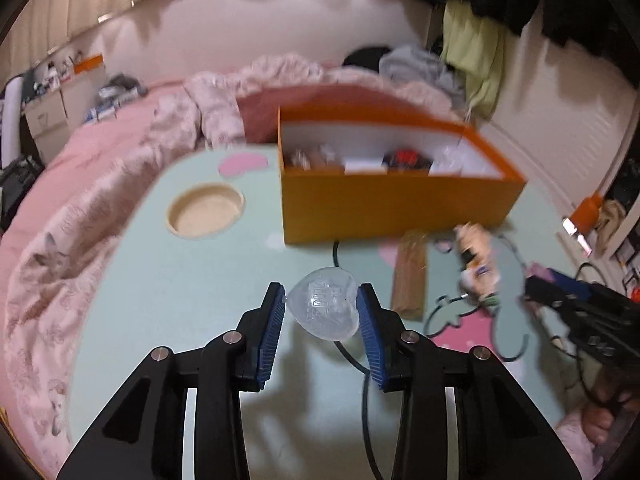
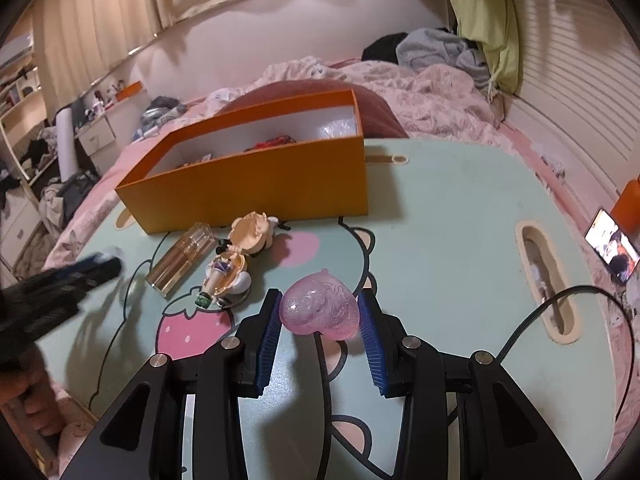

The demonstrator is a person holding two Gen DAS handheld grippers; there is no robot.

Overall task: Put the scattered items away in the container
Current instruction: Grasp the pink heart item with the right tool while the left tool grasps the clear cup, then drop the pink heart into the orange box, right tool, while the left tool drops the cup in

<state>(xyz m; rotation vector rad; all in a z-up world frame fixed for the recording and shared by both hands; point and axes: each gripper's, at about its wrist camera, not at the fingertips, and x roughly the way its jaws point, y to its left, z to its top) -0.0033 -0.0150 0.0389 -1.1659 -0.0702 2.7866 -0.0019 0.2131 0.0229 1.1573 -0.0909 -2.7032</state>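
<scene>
1. Left gripper: blue ribbed pads pinch a clear heart-shaped shell at its widest flanks, held above the pale green table, in front of the orange box

2. Right gripper: pads pressed on a pink glittery heart-shaped shell, likewise clear of the table, with the orange box beyond and to the left

3. Handling, judged: both shells look like thin, hollow moulded plastic; light, stiff, smooth and liable to slip or crack under a hard squeeze. A moderate grip across the broad lobes, as shown, seems the safest hold; the pointed tip offers little pad contact

4. Items on the table near the box front: a figurine, lying on its side, irregular and probably brittle at thin parts, best taken across the torso; a clear rectangular case just beside it, rigid and slick, best taken across its narrow faces

5. The box holds several items; its interior is only partly visible
</scene>
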